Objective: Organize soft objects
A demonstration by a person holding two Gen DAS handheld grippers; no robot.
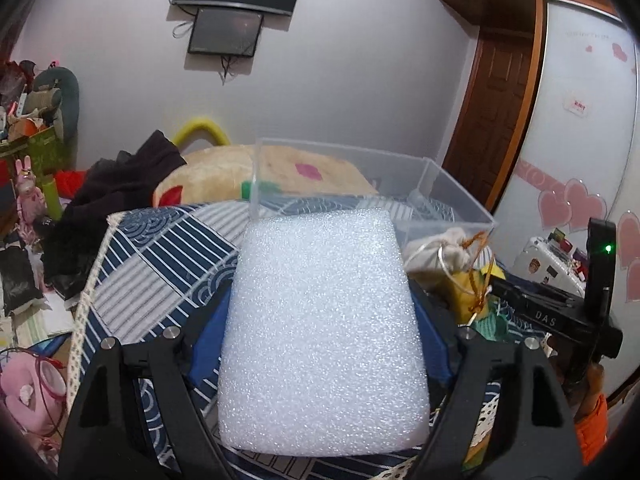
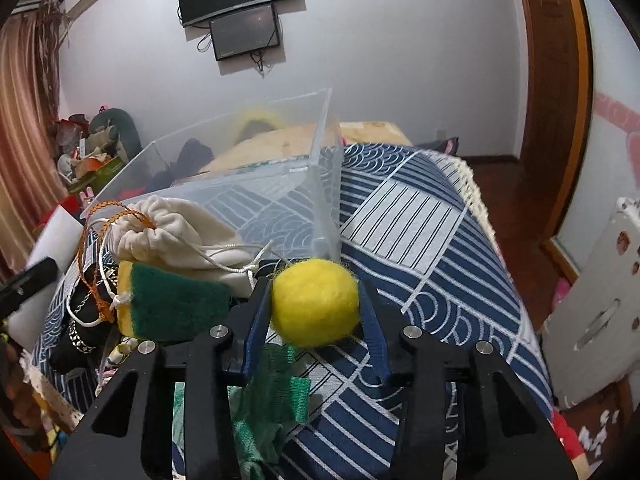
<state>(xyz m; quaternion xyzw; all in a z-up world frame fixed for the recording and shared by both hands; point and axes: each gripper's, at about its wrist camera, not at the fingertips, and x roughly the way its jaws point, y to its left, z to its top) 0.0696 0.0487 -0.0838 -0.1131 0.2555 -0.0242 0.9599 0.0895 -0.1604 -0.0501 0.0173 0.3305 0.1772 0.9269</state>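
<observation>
The left gripper (image 1: 324, 312) is pinching a white foam block (image 1: 324, 320) between its blue pads, holding it above the patterned blue bedspread (image 1: 160, 256) just short of the clear plastic bin (image 1: 452, 196). The right gripper (image 2: 316, 308) is squeezing a yellow felt ball (image 2: 315, 303) between its two fingers, also near the bin's (image 2: 240, 184) corner.

Beside the ball, a green-and-yellow sponge (image 2: 172, 308) and a cream drawstring pouch (image 2: 180, 236) are lying on the bedspread, tangled with an orange braided cord (image 2: 104, 216) and white string; a green mesh scrap (image 2: 276, 396) is lying under the right gripper.

Likely risks: the foam block appears wide relative to the bin's opening and may be catching on the near rim, tipping the light bin on the soft bedding. The ball, being round and fuzzy, may be slipping out under a weak grip and rolling off the bed. The loose cords could be snagging a finger.

The foam block is hiding the left fingertips and most of the bin's near wall. Whether the bin already holds anything is hard to judge through its transparent sides. The dark items beneath the sponge are indistinct.
</observation>
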